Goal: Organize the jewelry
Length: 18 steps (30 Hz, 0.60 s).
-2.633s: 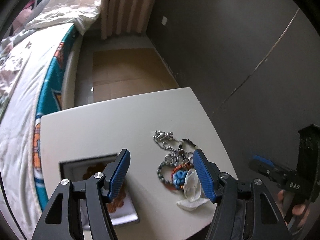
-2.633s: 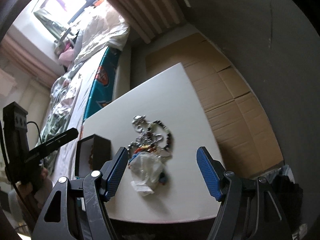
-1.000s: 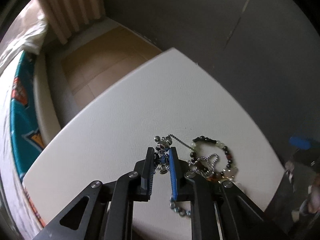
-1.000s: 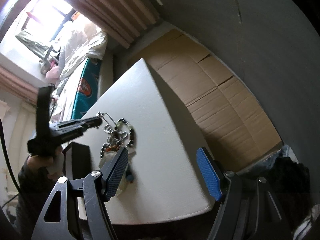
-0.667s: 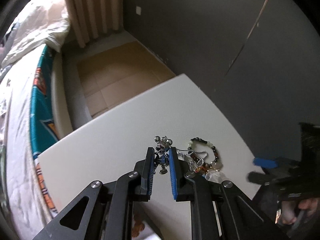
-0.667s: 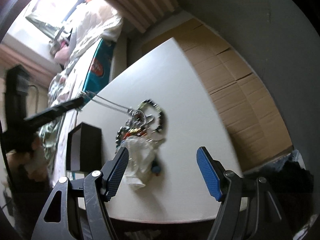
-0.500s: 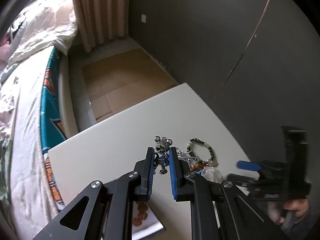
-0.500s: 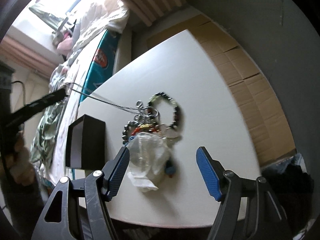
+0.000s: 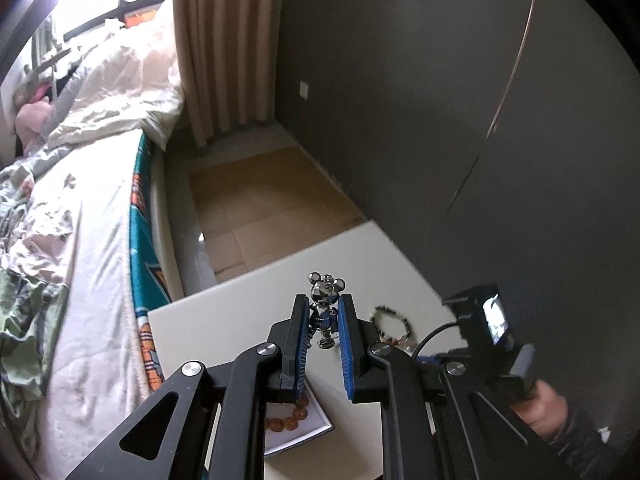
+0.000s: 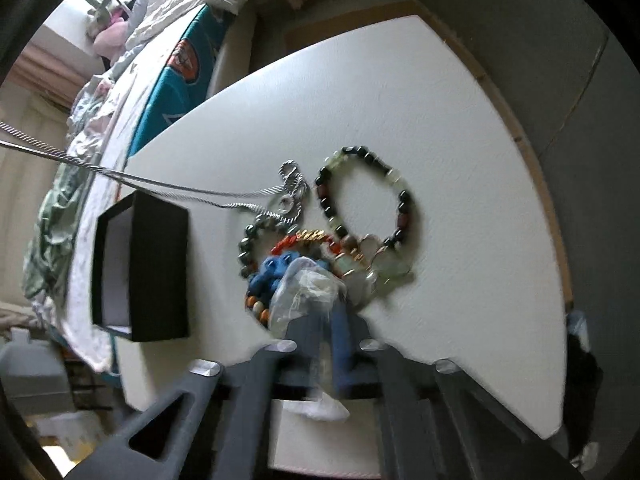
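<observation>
My left gripper (image 9: 323, 304) is shut on a silver mouse-shaped pendant (image 9: 326, 308), held high above the white table (image 9: 224, 320). Its twisted silver chain (image 10: 120, 178) runs taut from the upper left down into a jewelry pile (image 10: 296, 240) of red, blue and dark beads. My right gripper (image 10: 332, 312) is down at the near edge of that pile, shut on a crumpled clear plastic bag (image 10: 308, 292). A dark and pale beaded bracelet (image 10: 364, 196) lies just right of the pile. The open black box (image 10: 160, 268) stands to its left, with a brown bead bracelet (image 9: 292, 416) inside.
A bed with rumpled white bedding (image 9: 80, 200) runs along the table's left side. Dark walls (image 9: 440, 120) close in behind and to the right. Flattened cardboard (image 9: 260, 200) covers the floor beyond the table. A person's hand (image 9: 544, 408) holds the right gripper's handle.
My left gripper has risen with the pendant, drawing the chain taut out of the pile. My right gripper came down onto the pile and its wide jaws closed on the plastic bag.
</observation>
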{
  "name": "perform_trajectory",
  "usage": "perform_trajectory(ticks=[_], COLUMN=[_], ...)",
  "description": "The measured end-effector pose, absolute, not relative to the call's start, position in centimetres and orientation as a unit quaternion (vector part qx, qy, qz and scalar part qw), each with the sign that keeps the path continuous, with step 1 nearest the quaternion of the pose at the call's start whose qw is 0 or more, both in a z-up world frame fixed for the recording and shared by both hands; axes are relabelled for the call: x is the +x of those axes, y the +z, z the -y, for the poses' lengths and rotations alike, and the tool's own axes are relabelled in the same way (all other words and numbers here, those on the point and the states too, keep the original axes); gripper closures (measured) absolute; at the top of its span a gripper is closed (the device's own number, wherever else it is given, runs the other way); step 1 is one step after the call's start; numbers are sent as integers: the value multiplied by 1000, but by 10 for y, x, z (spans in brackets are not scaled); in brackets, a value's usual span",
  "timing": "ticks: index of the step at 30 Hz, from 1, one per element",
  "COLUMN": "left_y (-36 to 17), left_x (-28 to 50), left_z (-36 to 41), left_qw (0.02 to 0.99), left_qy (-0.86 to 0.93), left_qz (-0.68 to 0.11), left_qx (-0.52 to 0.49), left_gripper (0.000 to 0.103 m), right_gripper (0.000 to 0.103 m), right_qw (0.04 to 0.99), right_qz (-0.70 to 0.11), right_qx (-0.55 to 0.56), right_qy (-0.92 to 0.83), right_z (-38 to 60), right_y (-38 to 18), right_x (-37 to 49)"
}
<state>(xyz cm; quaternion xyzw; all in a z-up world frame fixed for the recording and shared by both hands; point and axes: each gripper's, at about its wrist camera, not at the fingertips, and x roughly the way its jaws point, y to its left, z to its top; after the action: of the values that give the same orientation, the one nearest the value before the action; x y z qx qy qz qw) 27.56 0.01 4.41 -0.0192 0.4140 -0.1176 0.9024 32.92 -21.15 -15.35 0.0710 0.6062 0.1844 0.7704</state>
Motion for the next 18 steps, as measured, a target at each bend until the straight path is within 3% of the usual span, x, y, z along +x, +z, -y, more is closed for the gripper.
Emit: perform_trajectory(ticks=[18], left_y=[151], left_x=[222], left_z=[-14], left_qw=[944], left_qy=[-111], left_qz=[-311], left_qx=[0], left_gripper=[88], right_gripper=[99], right_qw=[828], right_qz=[-504], right_qx=[91], right_qy=[227], right_z=[207], right_y=[-46], right_x=[280])
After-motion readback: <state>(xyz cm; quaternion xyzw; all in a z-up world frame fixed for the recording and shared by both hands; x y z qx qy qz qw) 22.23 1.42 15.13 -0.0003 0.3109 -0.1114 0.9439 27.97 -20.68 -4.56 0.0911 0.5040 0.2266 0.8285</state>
